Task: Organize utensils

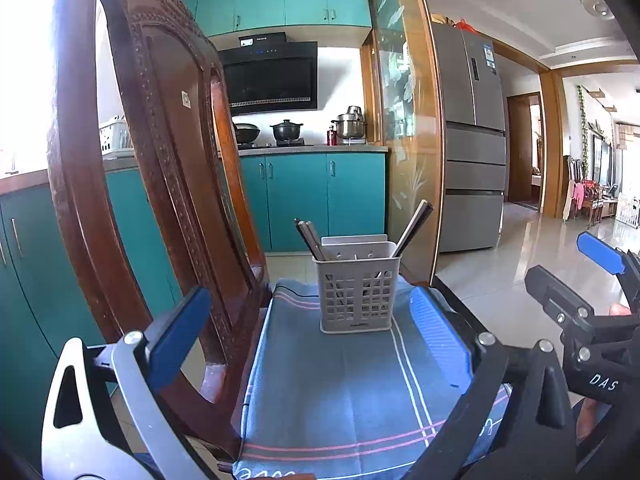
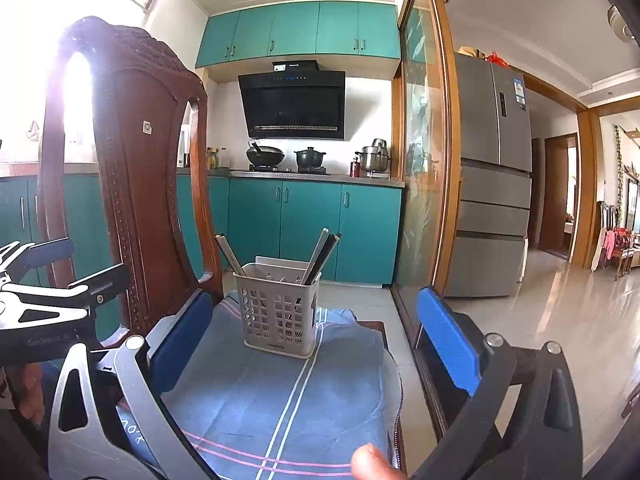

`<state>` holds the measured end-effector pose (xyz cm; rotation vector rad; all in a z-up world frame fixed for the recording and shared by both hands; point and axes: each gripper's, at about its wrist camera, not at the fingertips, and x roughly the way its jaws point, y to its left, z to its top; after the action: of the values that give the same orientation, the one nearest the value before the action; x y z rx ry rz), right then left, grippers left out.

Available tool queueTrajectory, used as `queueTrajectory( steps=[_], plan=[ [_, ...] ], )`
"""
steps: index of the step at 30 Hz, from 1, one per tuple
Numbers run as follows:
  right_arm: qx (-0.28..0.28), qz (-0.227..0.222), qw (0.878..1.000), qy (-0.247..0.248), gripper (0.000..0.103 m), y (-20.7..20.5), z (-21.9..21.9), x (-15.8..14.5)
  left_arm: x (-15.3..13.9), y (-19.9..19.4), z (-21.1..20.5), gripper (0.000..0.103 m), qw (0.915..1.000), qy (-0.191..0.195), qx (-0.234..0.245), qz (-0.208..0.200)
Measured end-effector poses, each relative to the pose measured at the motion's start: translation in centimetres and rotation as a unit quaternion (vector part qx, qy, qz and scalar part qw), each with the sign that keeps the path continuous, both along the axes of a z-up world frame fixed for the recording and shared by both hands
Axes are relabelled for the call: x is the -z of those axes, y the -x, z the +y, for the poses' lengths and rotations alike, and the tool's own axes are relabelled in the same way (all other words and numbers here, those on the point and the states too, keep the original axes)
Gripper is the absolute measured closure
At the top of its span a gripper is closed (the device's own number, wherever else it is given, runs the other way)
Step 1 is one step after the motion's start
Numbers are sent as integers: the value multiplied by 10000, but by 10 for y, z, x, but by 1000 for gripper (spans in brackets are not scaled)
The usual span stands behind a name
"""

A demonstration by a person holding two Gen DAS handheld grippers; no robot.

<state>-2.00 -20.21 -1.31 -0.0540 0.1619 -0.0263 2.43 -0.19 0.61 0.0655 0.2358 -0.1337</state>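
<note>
my left gripper and right gripper fingers both wide open, gripping nothing, utensil basket mid-cloth (chopsticks inside), chair back crowding left, open floor right

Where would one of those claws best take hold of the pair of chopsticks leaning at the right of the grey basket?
Probably by the bare upper ends of the right chopsticks, coming from above and a little to the right. Only those ends stick out over the rim of the grey basket; the rest sits behind its lattice walls. They tilt right, away from the left chopsticks, which leaves room for the open right claw.
</note>
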Motion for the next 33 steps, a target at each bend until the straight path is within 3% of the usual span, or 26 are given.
queueTrajectory(
  steps=[33],
  plan=[
    [29,-104,9999,11,3,6,9,-8,-1,5,-2,4,10000,-17,0,40]
  ],
)
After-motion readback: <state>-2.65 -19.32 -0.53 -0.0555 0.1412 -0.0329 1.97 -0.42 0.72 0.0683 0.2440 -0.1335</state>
